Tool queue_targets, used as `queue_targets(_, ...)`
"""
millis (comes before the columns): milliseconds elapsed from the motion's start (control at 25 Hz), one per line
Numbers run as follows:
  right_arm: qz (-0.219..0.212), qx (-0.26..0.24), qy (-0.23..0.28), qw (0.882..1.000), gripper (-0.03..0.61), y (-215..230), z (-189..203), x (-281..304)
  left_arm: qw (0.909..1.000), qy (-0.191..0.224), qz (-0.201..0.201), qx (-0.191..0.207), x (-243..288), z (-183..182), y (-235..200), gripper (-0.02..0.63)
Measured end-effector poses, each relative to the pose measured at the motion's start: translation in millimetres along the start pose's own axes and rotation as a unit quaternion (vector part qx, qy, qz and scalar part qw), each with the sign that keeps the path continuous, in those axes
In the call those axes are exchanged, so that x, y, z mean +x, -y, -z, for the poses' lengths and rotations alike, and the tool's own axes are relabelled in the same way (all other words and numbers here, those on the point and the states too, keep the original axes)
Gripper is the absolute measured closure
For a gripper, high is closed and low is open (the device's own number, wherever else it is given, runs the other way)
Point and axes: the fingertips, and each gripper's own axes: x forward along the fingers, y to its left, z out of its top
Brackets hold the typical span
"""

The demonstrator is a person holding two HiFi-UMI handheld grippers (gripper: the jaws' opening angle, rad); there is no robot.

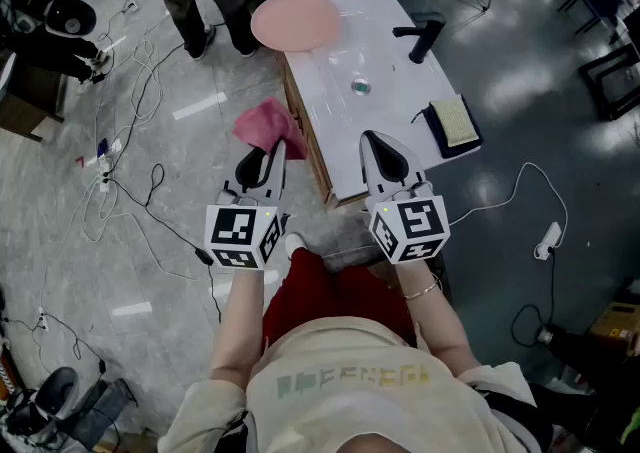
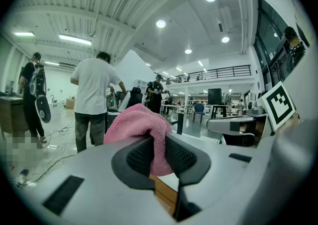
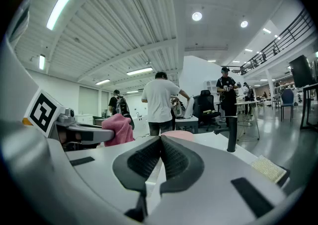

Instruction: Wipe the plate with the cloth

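I stand in a big hall with a glossy grey floor [image 1: 150, 271] strewn with thin black cables [image 1: 135, 131], under a ribbed white ceiling with long strip lights. In front of me is a narrow table [image 1: 340, 131] with a smooth white top and a wood-coloured side.

The plate [image 1: 296, 21] lies at the table's far end, round, flat and pale pink, with a matt look. It is bare and well apart from both my tools. On the right side of the tabletop a slim black tap [image 1: 420, 38] stands upright, and nearer me a coarse yellowish sponge [image 1: 452, 121] rests in a shallow black tray [image 1: 436, 125]. A small round metal fitting [image 1: 361, 87] sits in the top between plate and sponge.

My left gripper [image 1: 262, 156] hangs over the floor just beside the table's left edge. Its ridged black pads are pinching the cloth [image 1: 265, 124], a soft, fluffy pink towel that bunches up in a rounded lump above the jaws and droops between them.

My right gripper [image 1: 380, 149] is over the near end of the table, its jaws pressed together with nothing in them.

A person in a white shirt [image 3: 161, 102] stands at the far end of the table, close to the plate.
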Motion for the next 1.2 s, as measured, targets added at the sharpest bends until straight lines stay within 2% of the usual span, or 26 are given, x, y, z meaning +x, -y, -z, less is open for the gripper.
queue_targets(160,0.005,0.015,-0.004,1.0,0.541,13,3,11,1.0,-0.001,0.01,-0.001,16,-1,-3,0.548)
queue_targets(360,-0.019,0.05,-0.02,0.998,0.541,10,17,42,0.9997,-0.006,0.022,-0.003,32,4,-22,0.548)
queue_targets(680,0.038,0.096,-0.028,0.994,0.54,17,20,86,0.9994,-0.003,0.035,0.005,37,1,-68,0.548)
queue_targets(960,0.044,0.118,-0.029,0.992,0.54,11,15,119,0.9998,0.0,0.018,0.004,34,0,-104,0.548)
queue_targets(1200,0.059,0.14,-0.047,0.987,0.54,15,25,144,0.9996,-0.004,0.028,-0.004,47,4,-120,0.548)
